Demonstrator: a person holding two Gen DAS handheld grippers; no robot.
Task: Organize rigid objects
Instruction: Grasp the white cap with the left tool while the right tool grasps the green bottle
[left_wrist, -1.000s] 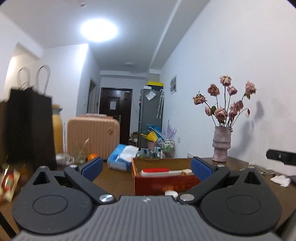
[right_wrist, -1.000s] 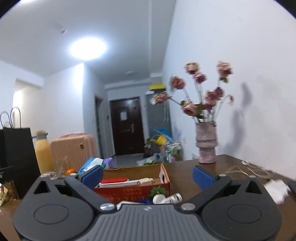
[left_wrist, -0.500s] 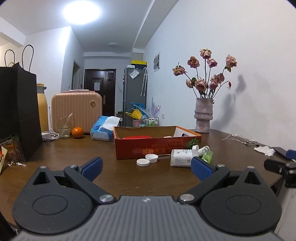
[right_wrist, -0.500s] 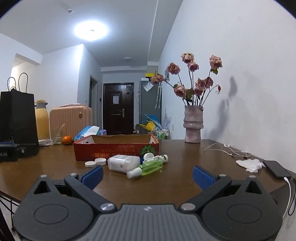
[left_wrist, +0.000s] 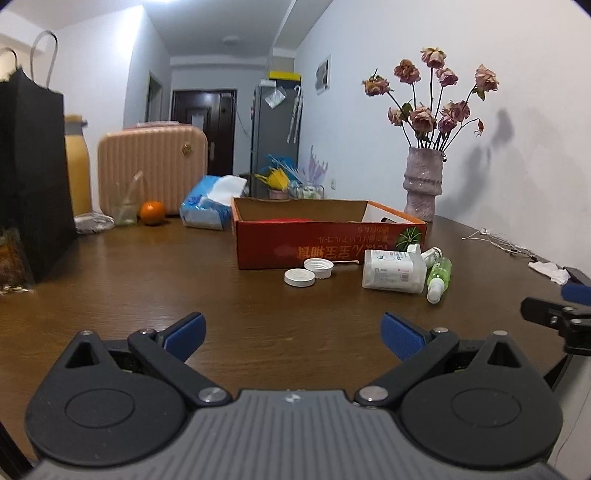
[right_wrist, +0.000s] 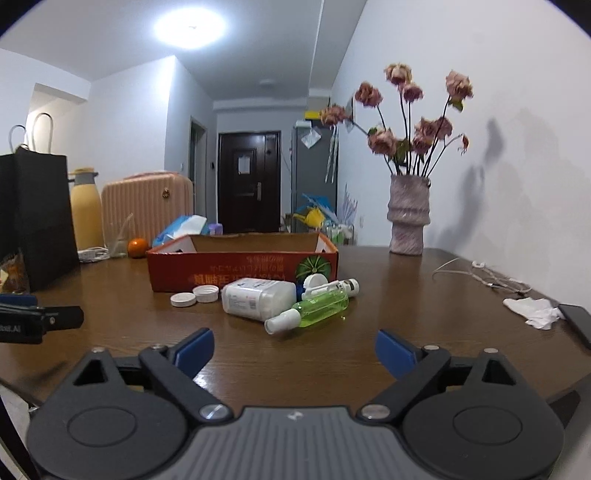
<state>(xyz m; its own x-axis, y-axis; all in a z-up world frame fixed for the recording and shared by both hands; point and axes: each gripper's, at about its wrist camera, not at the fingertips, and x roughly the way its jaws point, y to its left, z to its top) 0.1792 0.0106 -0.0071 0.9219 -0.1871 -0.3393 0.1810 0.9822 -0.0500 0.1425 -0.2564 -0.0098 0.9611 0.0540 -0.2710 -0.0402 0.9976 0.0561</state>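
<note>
- White plastic: the squat white bottle (right_wrist: 258, 298) lies on its side on the wooden table (right_wrist: 388, 288), well ahead of my right gripper (right_wrist: 294, 347) and just left of the line between its fingers.
- Touching its right side lies the green spray bottle (right_wrist: 321, 305), its white cap pointing back toward my fingers; a slim clear bottle (right_wrist: 334, 286) lies just behind it.
- Two white caps (right_wrist: 195, 296) sit side by side, ahead of my left finger and left of the white bottle.
- Beyond all of these stands the orange cardboard box (right_wrist: 242, 271), open at the top; the bottles lie just in front of its near wall.
- My right gripper holds nothing: its blue pads (right_wrist: 194, 350) stand wide apart and are closing, with only bare table between them.
- My left gripper (left_wrist: 293, 334) is released too, its jaws spread wide over bare wood; from it the caps lie ahead between the fingers, and the bottles ahead of the right finger.
- Farther out: a vase of dried roses (right_wrist: 408, 218) ahead to the right by the wall, a tangle of white cable (right_wrist: 487, 277) and a crumpled tissue (right_wrist: 533, 312) off to the right.
- Off to the left: a black paper bag (right_wrist: 35, 218), a yellow flask (right_wrist: 85, 210), a pink suitcase (right_wrist: 147, 206), an orange (right_wrist: 137, 246) and a tissue pack (left_wrist: 212, 203).
</note>
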